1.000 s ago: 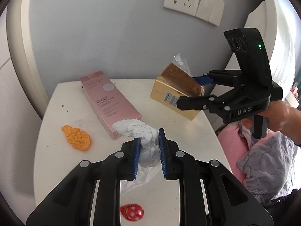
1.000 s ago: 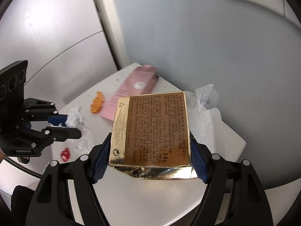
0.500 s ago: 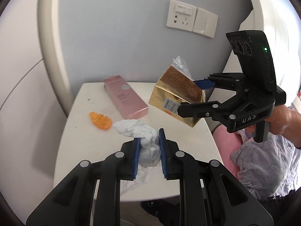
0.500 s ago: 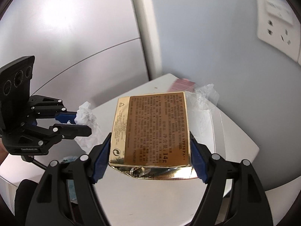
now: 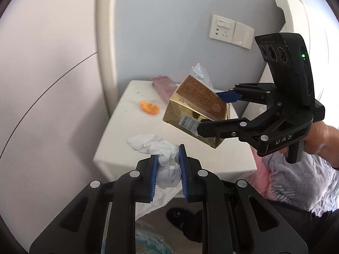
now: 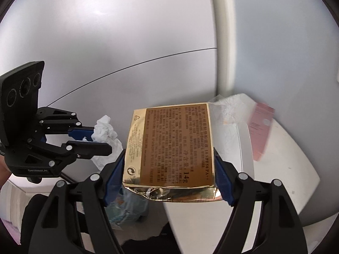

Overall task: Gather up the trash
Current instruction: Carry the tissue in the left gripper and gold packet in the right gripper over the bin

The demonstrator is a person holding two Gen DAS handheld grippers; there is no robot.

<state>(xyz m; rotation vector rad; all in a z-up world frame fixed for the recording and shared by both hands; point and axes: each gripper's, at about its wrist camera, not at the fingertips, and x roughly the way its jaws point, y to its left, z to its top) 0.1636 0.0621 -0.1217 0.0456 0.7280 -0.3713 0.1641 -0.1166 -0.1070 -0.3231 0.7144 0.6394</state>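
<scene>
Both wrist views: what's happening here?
A person is clearing trash off a small white table with two handheld grippers. The left gripper is shut on a crumpled white tissue; the right gripper clamps a gold box. Both are held in the air. An orange scrap and a pink box remain on the table.

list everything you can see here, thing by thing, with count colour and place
gold box: 1, gold and brown, gripped in the right gripper
tissue: 1, white, crumpled, gripped in the left gripper
clear wrapper: 1, see-through, behind the gold box
pink box: 1, pink, lying on the table, blurred
orange scrap: 1, orange, on the table
table: 1, white, against the wall
wall socket: 1, white, on the blue-grey wall
left gripper: 1, black, blue pads
right gripper: 1, black, blue pads
hand: 1, holding the right gripper
</scene>
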